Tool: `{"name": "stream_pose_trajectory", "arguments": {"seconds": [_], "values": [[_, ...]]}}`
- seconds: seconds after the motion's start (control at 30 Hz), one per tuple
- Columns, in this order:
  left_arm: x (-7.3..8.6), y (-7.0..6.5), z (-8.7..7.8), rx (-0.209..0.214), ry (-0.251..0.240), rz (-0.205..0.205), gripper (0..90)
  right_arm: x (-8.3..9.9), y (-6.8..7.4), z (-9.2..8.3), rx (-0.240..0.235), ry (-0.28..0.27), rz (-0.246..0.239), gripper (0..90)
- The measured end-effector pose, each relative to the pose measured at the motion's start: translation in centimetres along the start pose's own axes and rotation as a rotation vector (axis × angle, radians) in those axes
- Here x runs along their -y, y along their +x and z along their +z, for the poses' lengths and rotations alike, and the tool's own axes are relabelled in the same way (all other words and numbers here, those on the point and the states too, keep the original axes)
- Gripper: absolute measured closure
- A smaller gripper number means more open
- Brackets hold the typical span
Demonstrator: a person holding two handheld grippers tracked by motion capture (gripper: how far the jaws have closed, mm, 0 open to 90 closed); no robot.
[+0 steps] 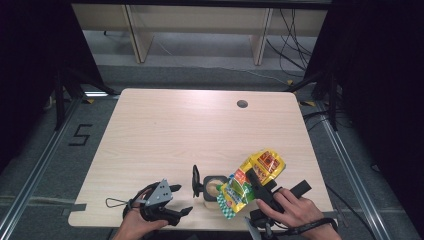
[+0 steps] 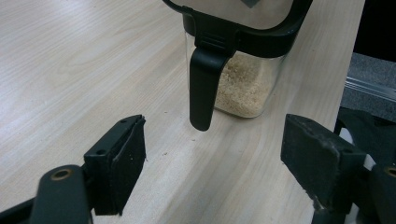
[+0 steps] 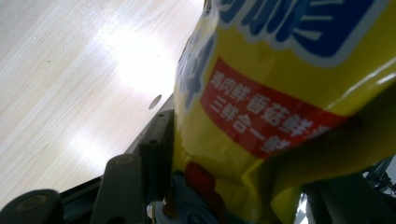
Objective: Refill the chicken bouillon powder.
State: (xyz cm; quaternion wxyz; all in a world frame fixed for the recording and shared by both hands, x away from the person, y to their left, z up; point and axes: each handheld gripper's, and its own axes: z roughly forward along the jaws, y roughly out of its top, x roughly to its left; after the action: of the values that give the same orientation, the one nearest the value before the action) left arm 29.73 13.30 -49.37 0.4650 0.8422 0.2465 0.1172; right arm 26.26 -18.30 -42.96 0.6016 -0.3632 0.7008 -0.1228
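The yellow seasoning bag [image 1: 252, 181] is tipping over the clear container [image 1: 213, 189] at lower centre of the high view, pinched between the right gripper's [image 1: 255, 181] jaws. The left gripper [image 2: 212, 168] is waiting spread apart, facing the container's black handle [image 2: 203, 86]. Pouring seems underway; next likely calls for steadying that handle.

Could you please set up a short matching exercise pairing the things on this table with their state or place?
Things:
1. bag
2. jar
3. left gripper
4. table hole

States or places:
A. open, nothing between its jaws
B. far side of the table
C. clamped in the right gripper, tilted over the jar
D. lid open, pale granules inside

Pairs: 1-C, 2-D, 3-A, 4-B
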Motion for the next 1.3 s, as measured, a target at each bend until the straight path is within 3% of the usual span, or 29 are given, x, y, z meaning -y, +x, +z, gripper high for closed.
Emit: {"name": "stream_pose_trajectory", "arguments": {"seconds": [0.33, 0.47, 0.5, 0.57, 1.3], "values": [[-0.02, 0.18, -0.1, -0.009, 0.022, 0.024, 21.7, 0.01, 0.03, 0.02, -0.001, -0.006, 0.001, 49.6], [0.0, 0.02, 0.0, -0.002, 0.004, 0.004, 21.7, -0.01, 0.02, 0.11, 0.002, -0.005, 0.002, 49.6], [-0.02, 0.19, -0.1, -0.009, 0.022, 0.024, 21.7, -0.01, 0.03, 0.11, 0.002, -0.004, 0.002, 49.6], [0.0, 0.05, -0.01, -0.003, 0.007, 0.006, 21.7, 0.0, 0.02, 0.12, 0.002, -0.004, 0.002, 49.6], [-0.02, 0.13, -0.06, -0.008, 0.014, 0.015, 21.7, 0.23, 0.04, 0.01, -0.004, 0.002, 0.017, 49.6]]}}
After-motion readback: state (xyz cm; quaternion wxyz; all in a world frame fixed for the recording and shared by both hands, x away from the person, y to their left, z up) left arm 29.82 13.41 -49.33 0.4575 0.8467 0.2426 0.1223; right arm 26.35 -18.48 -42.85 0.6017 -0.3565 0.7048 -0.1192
